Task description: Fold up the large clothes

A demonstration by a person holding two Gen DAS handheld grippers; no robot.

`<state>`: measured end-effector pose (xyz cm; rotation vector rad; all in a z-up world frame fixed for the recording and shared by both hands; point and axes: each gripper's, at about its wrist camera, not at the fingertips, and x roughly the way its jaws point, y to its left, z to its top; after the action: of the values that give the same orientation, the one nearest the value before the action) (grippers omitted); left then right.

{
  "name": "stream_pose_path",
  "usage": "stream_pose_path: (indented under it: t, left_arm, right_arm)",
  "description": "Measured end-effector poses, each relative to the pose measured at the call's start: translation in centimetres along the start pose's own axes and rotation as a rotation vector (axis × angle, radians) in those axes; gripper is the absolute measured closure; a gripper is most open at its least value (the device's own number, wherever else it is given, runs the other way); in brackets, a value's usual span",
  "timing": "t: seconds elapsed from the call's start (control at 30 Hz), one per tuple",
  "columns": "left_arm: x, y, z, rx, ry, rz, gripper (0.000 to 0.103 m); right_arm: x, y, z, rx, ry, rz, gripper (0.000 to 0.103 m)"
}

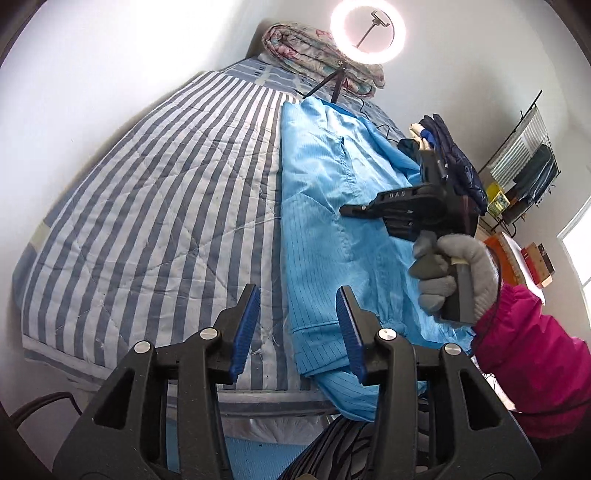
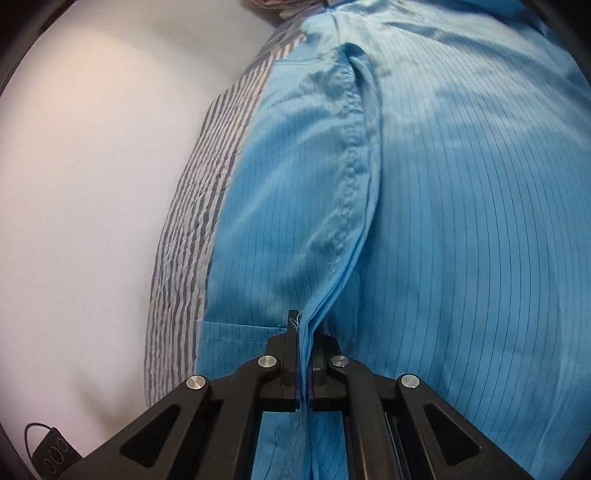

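Note:
A large light-blue pinstriped garment (image 1: 325, 206) lies lengthwise along the right part of a striped bed (image 1: 155, 206). My left gripper (image 1: 295, 328) is open above the garment's near hem, its blue pads (image 1: 245, 332) apart with nothing pinched between them. In the left wrist view my right gripper (image 1: 373, 212) hovers over the garment farther up, held by a grey-gloved hand (image 1: 458, 273) with a magenta sleeve. In the right wrist view that gripper (image 2: 304, 354) is shut on a fold of the blue garment (image 2: 443, 184) along its seam.
A ring light on a tripod (image 1: 367, 31) stands at the bed's far end by a rolled floral quilt (image 1: 314, 55). Dark clothes (image 1: 454, 155) are piled at the bed's right edge. A rack with boxes (image 1: 524, 177) stands against the right wall. A white wall (image 2: 92, 184) lies left.

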<state>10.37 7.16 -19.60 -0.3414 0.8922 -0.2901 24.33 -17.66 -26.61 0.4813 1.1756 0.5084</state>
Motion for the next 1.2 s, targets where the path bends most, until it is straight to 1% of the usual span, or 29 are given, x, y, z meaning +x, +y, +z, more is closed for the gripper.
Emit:
stream_pose_path:
  t: [0.1, 0.13, 0.23, 0.27, 0.3, 0.33, 0.37, 0.4, 0.43, 0.5, 0.57, 0.63, 0.7, 0.77, 0.83, 0.9, 1.0, 1.13, 1.2]
  left_arm:
    - [0.9, -0.8, -0.3, 0.024, 0.006, 0.000, 0.059]
    - [1.0, -1.0, -0.6, 0.030, 0.008, -0.004, 0.059]
    - [2.0, -2.2, -0.6, 0.048, 0.018, -0.023, 0.059]
    - [2.4, -2.5, -0.7, 0.055, 0.024, -0.033, 0.059]
    - [2.9, -2.8, -0.8, 0.059, 0.034, -0.040, 0.059]
    - [3.4, -2.9, -0.8, 0.063, 0.045, -0.050, 0.059]
    - [4.0, -3.1, -0.9, 0.068, 0.056, -0.060, 0.059]
    - [4.5, -3.3, -1.1, 0.077, 0.064, -0.059, 0.059]
    - [5.0, -3.5, -1.3, 0.088, 0.072, -0.053, 0.059]
    - [6.4, -3.7, -1.8, 0.102, 0.098, -0.033, 0.059]
    - [7.7, -3.6, -2.3, 0.101, 0.126, -0.013, 0.059]
    - [9.0, -3.4, -2.8, 0.108, 0.156, 0.011, 0.059]
    - [9.3, -3.9, -3.3, 0.150, 0.133, 0.036, 0.059]
    - [9.4, -4.4, -3.4, 0.173, 0.140, 0.064, 0.059]
    - [9.0, -4.5, -2.9, 0.152, 0.159, 0.059, 0.059]
    - [7.2, -4.7, -1.8, 0.118, 0.120, 0.034, 0.059]
    - [3.8, -5.5, 0.3, 0.108, 0.038, 0.016, 0.059]
    - [-1.8, -7.5, 3.2, 0.164, -0.091, 0.016, 0.059]
    - [-4.3, -8.7, 4.8, 0.192, -0.137, 0.020, 0.059]
  right_arm:
    - [-0.6, 1.0, 0.4, -0.040, 0.013, -0.013, 0.103]
    - [-0.9, 0.8, 1.1, -0.059, 0.020, -0.032, 0.103]
    - [-1.0, 1.4, 1.0, -0.098, 0.031, -0.094, 0.102]
    - [-1.1, 1.5, 0.8, -0.099, 0.030, -0.100, 0.098]
    - [-1.5, 1.5, 0.7, -0.099, 0.027, -0.117, 0.096]
    - [-1.9, 1.2, 0.6, -0.103, 0.023, -0.139, 0.091]
    - [-2.5, 1.3, 0.5, -0.118, 0.011, -0.157, 0.080]
    - [-3.3, 1.1, 0.0, -0.131, -0.001, -0.169, 0.075]
    - [-4.2, 1.4, -0.3, -0.151, -0.018, -0.188, 0.074]
    - [-6.1, 1.7, -0.7, -0.184, -0.044, -0.196, 0.072]
    - [-7.7, 2.2, -1.0, -0.213, -0.080, -0.204, 0.067]
    - [-9.4, 2.5, -1.6, -0.241, -0.113, -0.215, 0.066]
    - [-10.9, 2.6, -2.3, -0.262, -0.130, -0.226, 0.066]
    - [-11.4, 2.5, -2.6, -0.269, -0.142, -0.236, 0.066]
    - [-12.5, 2.4, -3.3, -0.272, -0.162, -0.250, 0.066]
    - [-13.7, 2.3, -3.9, -0.269, -0.186, -0.259, 0.066]
    - [-16.1, 2.2, -4.8, -0.257, -0.241, -0.261, 0.066]
    - [-20.5, 2.2, -5.9, -0.248, -0.339, -0.259, 0.066]
    - [-22.4, 2.3, -6.1, -0.245, -0.372, -0.257, 0.066]
